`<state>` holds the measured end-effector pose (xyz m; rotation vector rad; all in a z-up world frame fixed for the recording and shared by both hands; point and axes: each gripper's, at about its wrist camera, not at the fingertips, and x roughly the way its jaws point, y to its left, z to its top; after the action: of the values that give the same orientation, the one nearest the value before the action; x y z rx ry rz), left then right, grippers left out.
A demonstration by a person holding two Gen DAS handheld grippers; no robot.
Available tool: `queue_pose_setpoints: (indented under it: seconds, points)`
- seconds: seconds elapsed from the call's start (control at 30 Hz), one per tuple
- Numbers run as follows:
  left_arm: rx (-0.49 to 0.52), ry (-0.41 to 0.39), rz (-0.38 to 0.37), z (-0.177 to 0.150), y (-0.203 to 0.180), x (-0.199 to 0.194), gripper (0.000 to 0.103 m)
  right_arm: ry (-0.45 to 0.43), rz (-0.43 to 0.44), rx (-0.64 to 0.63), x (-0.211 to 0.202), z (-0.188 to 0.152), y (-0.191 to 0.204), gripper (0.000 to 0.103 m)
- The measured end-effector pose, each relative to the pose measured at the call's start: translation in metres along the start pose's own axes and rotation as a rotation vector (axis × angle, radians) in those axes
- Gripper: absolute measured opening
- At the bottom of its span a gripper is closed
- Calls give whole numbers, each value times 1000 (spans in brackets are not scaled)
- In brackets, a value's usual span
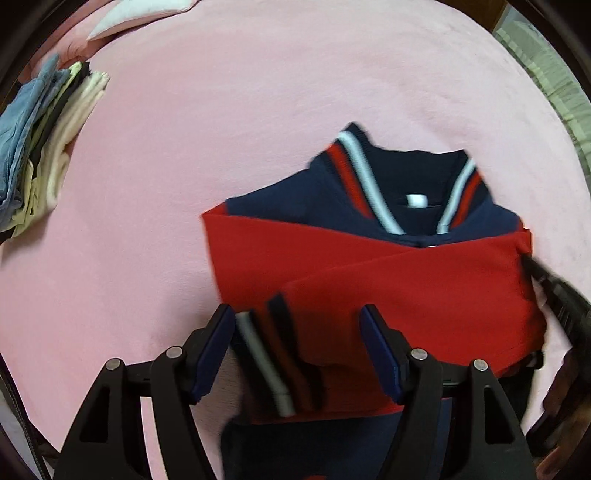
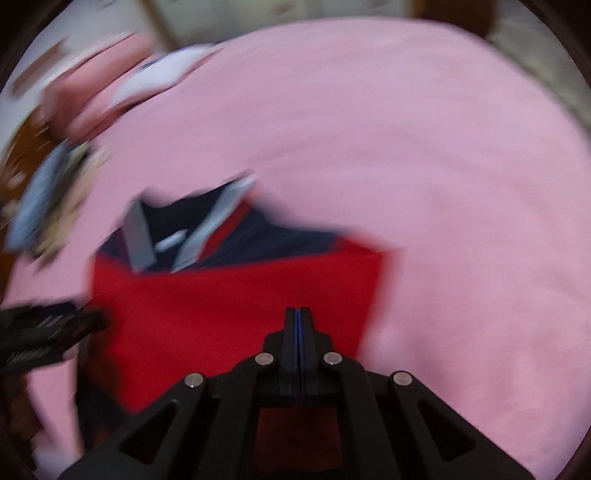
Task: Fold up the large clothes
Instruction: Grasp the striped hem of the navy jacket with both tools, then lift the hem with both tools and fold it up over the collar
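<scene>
A red and navy jacket (image 1: 388, 266) with a red-and-white striped collar lies folded on the pink bed sheet (image 1: 258, 92), sleeves crossed over its front. My left gripper (image 1: 297, 314) stands open over its near edge, with a striped cuff (image 1: 258, 350) and red cloth lying between the fingers; the pads do not press on them. The right wrist view is blurred. There my right gripper (image 2: 298, 312) is shut with nothing seen between its pads, above the jacket (image 2: 221, 295) and near its right side. Each gripper shows at the other view's edge: the right gripper (image 1: 554, 291) and the left gripper (image 2: 48, 332).
A stack of folded clothes (image 1: 44, 140), denim and cream among them, sits at the left of the bed, blurred in the right wrist view as the clothes stack (image 2: 48, 195). A white pillow (image 1: 140, 14) lies at the far left corner. Pink sheet stretches beyond the jacket.
</scene>
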<state>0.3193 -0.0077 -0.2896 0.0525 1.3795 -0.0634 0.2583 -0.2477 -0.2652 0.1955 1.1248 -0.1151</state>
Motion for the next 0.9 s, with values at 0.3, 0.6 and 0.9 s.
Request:
queue_pose_setpoints:
  seconds: [0.3, 0.6, 0.9]
  points:
    - [-82, -12, -101, -39, 64, -23, 77, -41, 27, 237, -47, -26, -38, 10]
    - [-30, 50, -54, -115, 86, -56, 88, -1, 36, 234, -114, -121, -16, 63]
    - [-95, 144, -85, -229, 94, -58, 89, 110, -38, 165, -132, -228, -23, 67]
